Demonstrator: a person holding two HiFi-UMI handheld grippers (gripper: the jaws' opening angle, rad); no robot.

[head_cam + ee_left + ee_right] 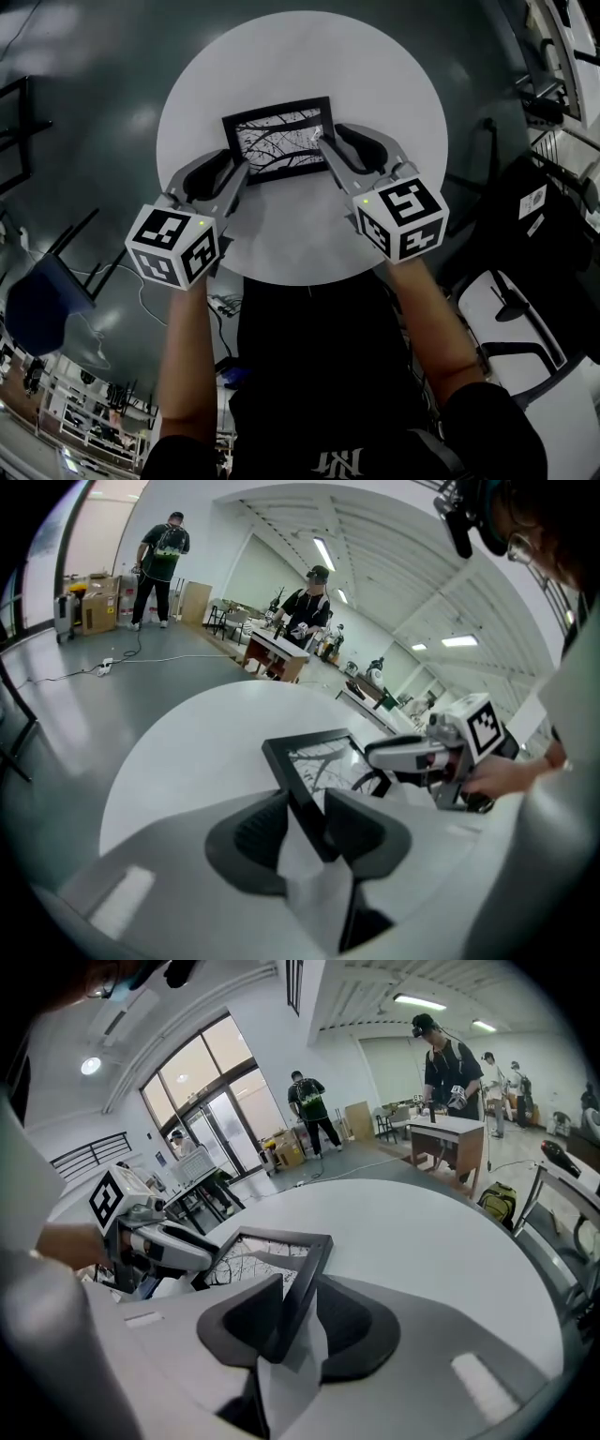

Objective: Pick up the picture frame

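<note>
Straddling the 8 o'clock corner of the picture frame (281,141), the left gripper (242,174) comes in from 7 o'clock on the round white surface (384,75) with its jaws apart. The frame's dark border stands between the pads, close against one, with a strip of white showing beside the other, so nothing is clamped. The frame itself sits just past the middle of the surface toward 12 o'clock, picture side up and apparently not yet lifted. At its 3 o'clock edge the right gripper (330,141) mirrors the first, entering from 5 o'clock, jaws likewise apart with the border between them and a gap on the outer side. Both point steeply down at the opposite short edges, which looks deliberate: a thin flat thing gives little to catch from above, so taking each side at once should keep it level. I judge the next move to be closing both together; uneven closing could push the frame sideways.
</note>
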